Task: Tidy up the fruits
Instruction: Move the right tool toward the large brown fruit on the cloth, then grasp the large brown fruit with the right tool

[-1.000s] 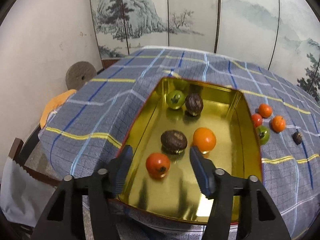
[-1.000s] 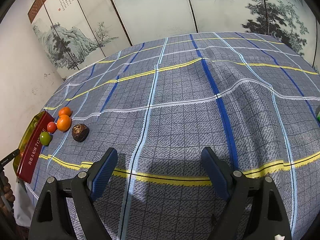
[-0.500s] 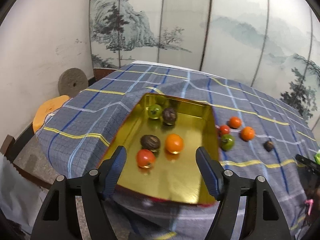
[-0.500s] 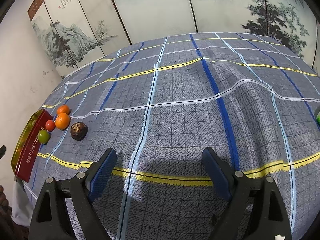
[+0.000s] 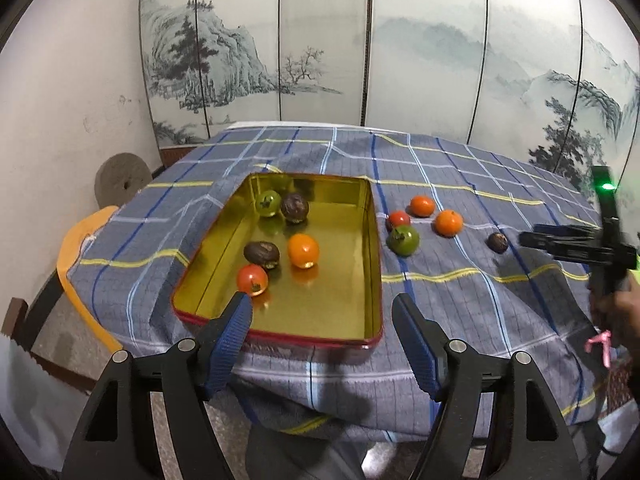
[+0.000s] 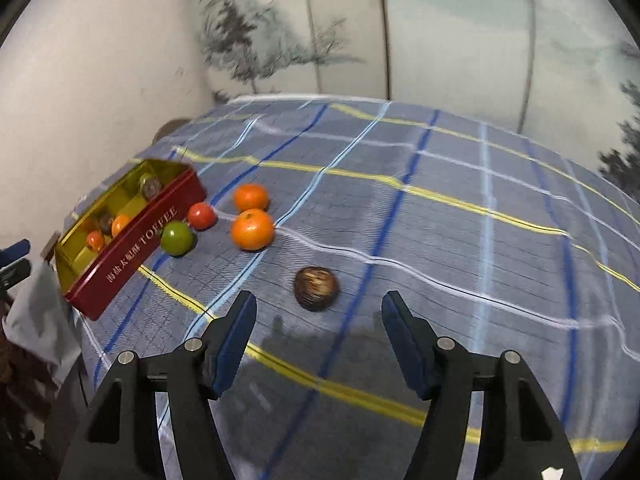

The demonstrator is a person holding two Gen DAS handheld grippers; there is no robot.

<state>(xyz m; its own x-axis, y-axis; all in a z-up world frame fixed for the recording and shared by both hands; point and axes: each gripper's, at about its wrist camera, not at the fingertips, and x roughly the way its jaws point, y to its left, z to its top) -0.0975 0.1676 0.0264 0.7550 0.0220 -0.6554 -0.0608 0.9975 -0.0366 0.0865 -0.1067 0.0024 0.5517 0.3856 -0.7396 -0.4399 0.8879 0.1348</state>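
A red tin with a gold inside (image 5: 360,216) (image 6: 132,248) sits on the checked cloth and holds several fruits: a red tomato (image 5: 252,279), an orange (image 5: 303,250), two brown fruits and a green one. Beside it on the cloth lie a green tomato (image 5: 404,240) (image 6: 176,238), a red tomato (image 5: 398,219) (image 6: 201,216), two oranges (image 5: 449,223) (image 6: 253,229) and a brown fruit (image 5: 497,242) (image 6: 316,288). My left gripper (image 5: 322,312) is open and empty before the tin's near edge. My right gripper (image 6: 316,314) is open, just short of the brown fruit.
The table is covered by a blue checked cloth (image 6: 460,220) hanging over its edges. A painted folding screen (image 5: 400,60) stands behind. An orange chair (image 5: 76,240) and a round stone (image 5: 122,178) are at the left. The right gripper also shows in the left wrist view (image 5: 576,246).
My left gripper has pulled back from over the tin to before its near edge. My right gripper has swung left and closed in on the loose fruits; the brown fruit now lies just ahead of its fingers.
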